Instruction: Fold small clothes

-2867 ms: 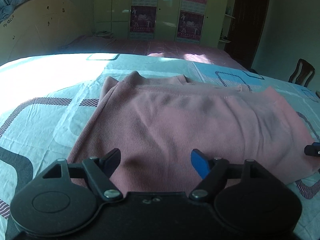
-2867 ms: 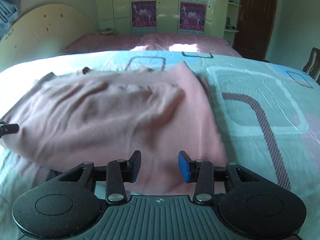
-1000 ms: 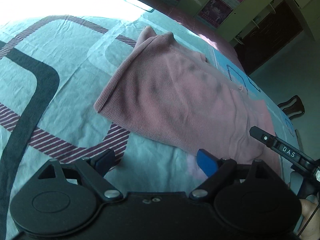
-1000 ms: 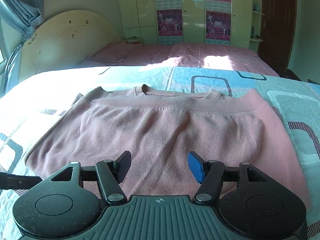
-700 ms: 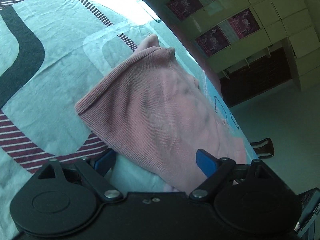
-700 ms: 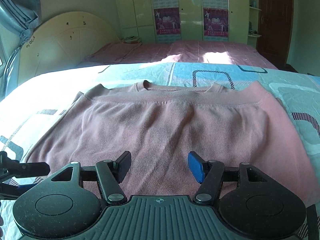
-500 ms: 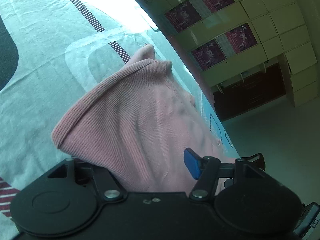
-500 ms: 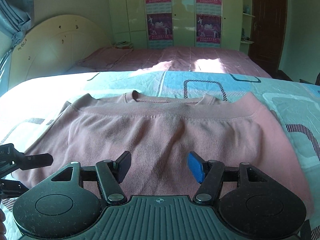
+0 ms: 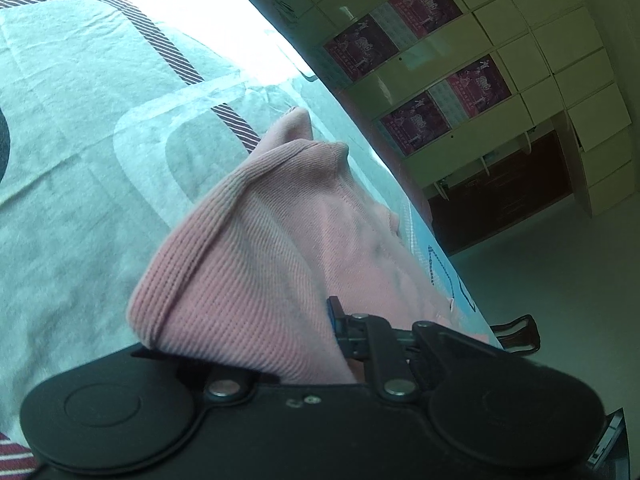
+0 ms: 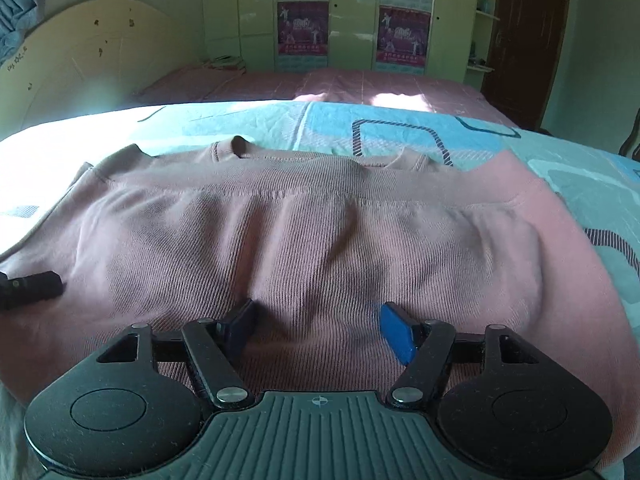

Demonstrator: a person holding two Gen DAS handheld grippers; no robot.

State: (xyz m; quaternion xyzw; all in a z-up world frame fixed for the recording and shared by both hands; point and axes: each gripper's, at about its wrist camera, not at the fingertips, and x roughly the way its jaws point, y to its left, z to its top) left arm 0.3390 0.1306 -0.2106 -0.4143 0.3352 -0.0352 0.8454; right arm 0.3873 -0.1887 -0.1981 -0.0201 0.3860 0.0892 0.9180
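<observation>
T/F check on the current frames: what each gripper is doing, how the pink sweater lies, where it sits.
1. The left gripper is shut on the pink sweater. True.
2. The right gripper is clamped on cloth. False: its jaws stand open over the sweater.
3. The sweater lies on a patterned bedsheet. True.
4. The sweater is blue. False: pink.
5. The sweater's neckline faces away from the right wrist camera. True.

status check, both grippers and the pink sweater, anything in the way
Left gripper shut on the sweater at its left edge. Right gripper open, low over the near hem. Sweater folded across on the bedsheet. Nothing in the way.
</observation>
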